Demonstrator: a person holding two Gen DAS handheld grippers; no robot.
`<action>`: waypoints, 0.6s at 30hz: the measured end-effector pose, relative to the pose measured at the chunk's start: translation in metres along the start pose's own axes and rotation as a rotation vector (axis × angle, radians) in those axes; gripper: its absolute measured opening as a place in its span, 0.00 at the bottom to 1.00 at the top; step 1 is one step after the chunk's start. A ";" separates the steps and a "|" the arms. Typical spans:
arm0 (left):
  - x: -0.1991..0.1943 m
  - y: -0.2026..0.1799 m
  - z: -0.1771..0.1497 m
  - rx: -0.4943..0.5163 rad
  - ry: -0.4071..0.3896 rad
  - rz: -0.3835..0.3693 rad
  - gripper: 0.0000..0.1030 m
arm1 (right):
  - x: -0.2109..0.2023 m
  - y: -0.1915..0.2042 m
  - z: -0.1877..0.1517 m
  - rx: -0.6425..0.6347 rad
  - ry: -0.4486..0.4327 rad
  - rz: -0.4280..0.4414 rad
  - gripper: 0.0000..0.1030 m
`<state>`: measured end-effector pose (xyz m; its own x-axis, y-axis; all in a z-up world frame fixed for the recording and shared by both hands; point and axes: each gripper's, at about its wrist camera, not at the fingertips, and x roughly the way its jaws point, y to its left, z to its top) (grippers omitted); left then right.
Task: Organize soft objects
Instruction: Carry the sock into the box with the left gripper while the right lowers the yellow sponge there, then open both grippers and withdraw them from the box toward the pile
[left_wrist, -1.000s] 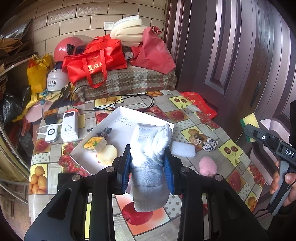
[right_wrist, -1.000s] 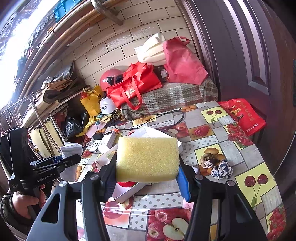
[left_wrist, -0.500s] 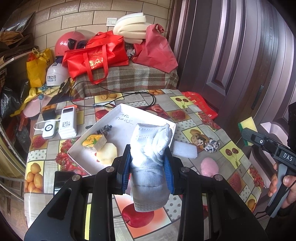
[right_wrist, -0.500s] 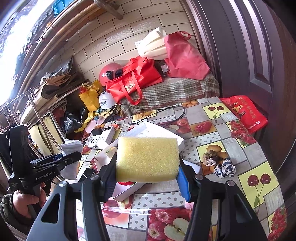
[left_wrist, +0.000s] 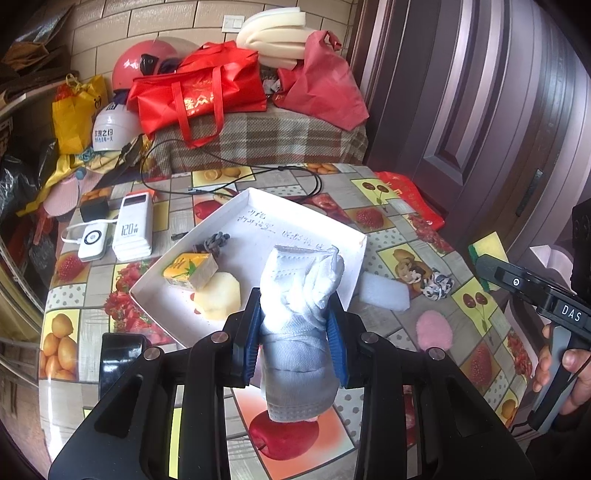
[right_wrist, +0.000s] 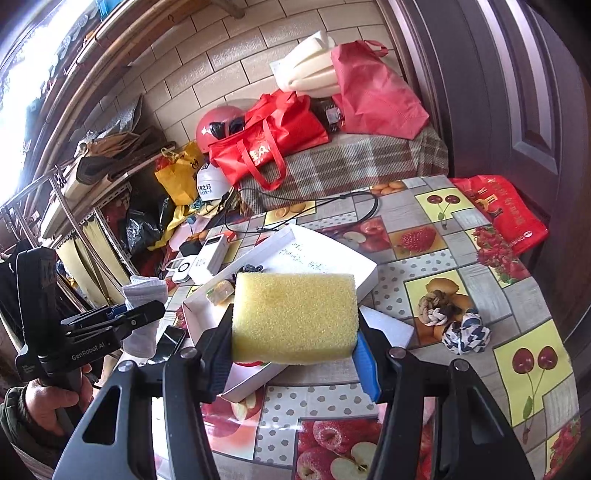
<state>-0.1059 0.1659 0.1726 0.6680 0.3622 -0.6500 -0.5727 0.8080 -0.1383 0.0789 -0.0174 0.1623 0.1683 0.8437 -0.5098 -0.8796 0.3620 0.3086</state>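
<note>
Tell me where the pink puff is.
Left wrist view, right of centre: the pink puff lies on the tablecloth, just below the white foam pad.

We see a glossy, fruit-printed plastic tablecloth (left_wrist: 388, 229) under a matt white cardboard tray (left_wrist: 258, 221). The yellow sponge (right_wrist: 295, 317) looks coarse and porous, the white sock (left_wrist: 299, 314) is soft knitted cloth, and the pink puff (left_wrist: 434, 330) looks fuzzy. The power bank (left_wrist: 133, 227) is smooth white plastic.

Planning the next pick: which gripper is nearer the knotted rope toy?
Right. The right gripper holds a sponge just left of the toy; the left gripper sits beyond the tray.
</note>
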 end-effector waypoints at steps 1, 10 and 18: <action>0.003 0.002 0.000 -0.004 0.005 -0.001 0.30 | 0.004 0.000 0.001 -0.001 0.006 0.001 0.54; 0.058 0.047 0.041 -0.033 0.036 0.055 0.31 | 0.073 0.001 0.019 -0.037 0.101 0.011 0.54; 0.124 0.063 0.045 -0.080 0.123 0.055 0.30 | 0.166 -0.010 0.027 0.033 0.217 0.015 0.55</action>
<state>-0.0383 0.2828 0.1172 0.5740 0.3416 -0.7442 -0.6466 0.7468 -0.1559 0.1274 0.1297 0.0968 0.0529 0.7454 -0.6645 -0.8656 0.3660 0.3416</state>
